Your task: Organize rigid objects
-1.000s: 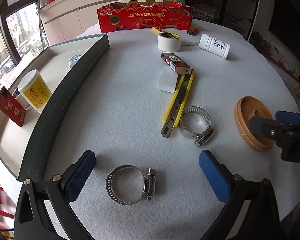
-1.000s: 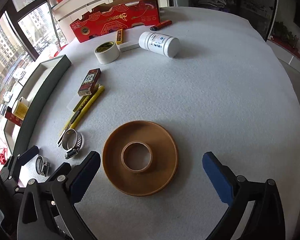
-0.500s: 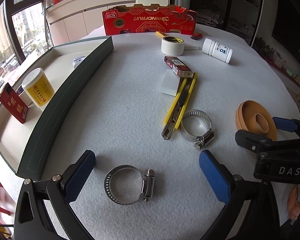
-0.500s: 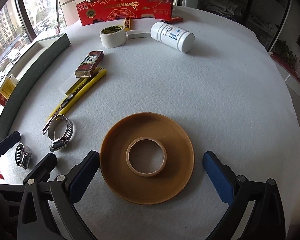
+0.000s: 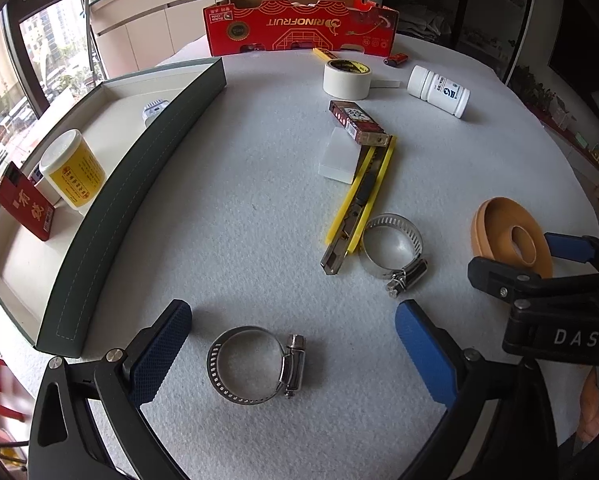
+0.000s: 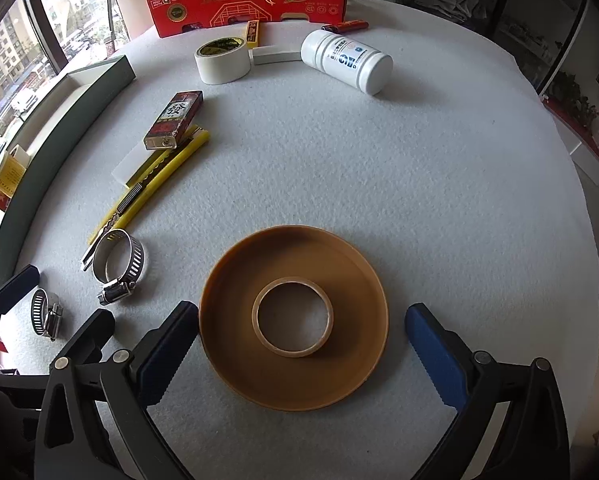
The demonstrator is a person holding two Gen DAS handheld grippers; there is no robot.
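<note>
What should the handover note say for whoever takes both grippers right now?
Left gripper: open, empty, straddling the near hose clamp.
Right gripper: open, empty, framing the brown ring dish.
Done: yellow jar and red pack sit in the green tray.
Left on the felt: second hose clamp, yellow knife, dark red box, tape roll, white bottle.

Both handheld tools are matte black plastic frames with silver rivets at the pivots. The left gripper (image 5: 293, 336) and right gripper (image 6: 301, 334) carry textured blue rubber finger pads (image 5: 423, 350); white "DAS" lettering sits at three o'clock.
</note>
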